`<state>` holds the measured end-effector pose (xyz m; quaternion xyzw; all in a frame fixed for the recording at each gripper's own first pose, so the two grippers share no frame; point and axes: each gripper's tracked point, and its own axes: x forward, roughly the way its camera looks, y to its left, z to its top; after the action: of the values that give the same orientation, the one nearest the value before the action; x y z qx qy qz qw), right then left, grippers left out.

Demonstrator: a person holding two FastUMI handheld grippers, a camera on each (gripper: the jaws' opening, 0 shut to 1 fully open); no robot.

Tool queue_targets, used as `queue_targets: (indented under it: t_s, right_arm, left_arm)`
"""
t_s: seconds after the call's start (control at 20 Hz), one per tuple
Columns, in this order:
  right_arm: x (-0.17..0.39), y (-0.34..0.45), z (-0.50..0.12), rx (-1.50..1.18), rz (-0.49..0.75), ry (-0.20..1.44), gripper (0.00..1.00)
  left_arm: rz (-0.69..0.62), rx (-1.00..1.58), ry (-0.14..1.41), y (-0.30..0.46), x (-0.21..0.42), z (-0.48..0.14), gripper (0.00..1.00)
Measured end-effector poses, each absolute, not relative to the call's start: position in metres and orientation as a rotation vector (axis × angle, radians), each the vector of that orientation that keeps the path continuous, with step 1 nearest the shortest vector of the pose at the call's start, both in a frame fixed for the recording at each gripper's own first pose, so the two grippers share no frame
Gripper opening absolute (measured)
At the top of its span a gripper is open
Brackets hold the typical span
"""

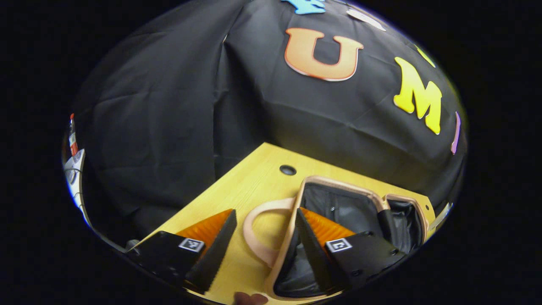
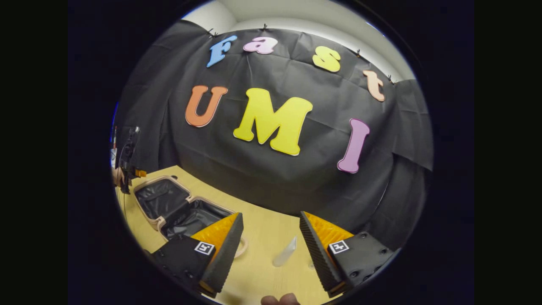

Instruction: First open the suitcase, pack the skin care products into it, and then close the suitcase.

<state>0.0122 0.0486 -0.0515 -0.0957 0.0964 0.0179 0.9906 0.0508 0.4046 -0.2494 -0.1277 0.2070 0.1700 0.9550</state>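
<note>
Fingers of the right gripper (image 2: 271, 250) are standing apart, framing a small tube (image 2: 284, 253) lying on the table (image 2: 262, 237), probably lining up a grab. Beyond, the suitcase (image 2: 169, 203) is lying open; the left gripper (image 1: 264, 248) is hovering spread over its handle (image 1: 258, 228).

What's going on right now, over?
Both grippers open, empty. Suitcase lies open on table. Pale tube ahead of right gripper, nothing blocking.

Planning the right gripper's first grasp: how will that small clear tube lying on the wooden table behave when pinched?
The small clear tube looks light and thin, so it will likely skid on the smooth yellow wooden table if nudged. Its glossy surface may slip between the open right gripper. Lying flat, it might roll sideways.
</note>
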Motion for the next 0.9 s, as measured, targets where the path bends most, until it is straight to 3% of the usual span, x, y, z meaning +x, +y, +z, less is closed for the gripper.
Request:
queue_targets:
  t_s: [0.05, 0.1, 0.45, 0.9]
  right_arm:
    - [0.013, 0.047, -0.052, -0.171, 0.038, 0.188, 0.80]
    - [0.013, 0.046, -0.051, -0.155, 0.039, 0.182, 0.80]
    - [0.011, -0.010, -0.050, -0.087, 0.012, 0.142, 0.78]
    - [-0.015, -0.119, -0.082, 0.005, -0.098, 0.193, 0.79]
  left_arm:
    - [0.342, -0.240, 0.387, 0.396, 0.051, -0.228, 0.97]
    - [0.333, -0.220, 0.353, 0.382, 0.052, -0.207, 0.98]
    - [0.243, -0.053, 0.213, 0.208, 0.046, -0.105, 0.98]
    - [0.050, -0.027, 0.166, -0.036, 0.046, -0.103, 0.98]
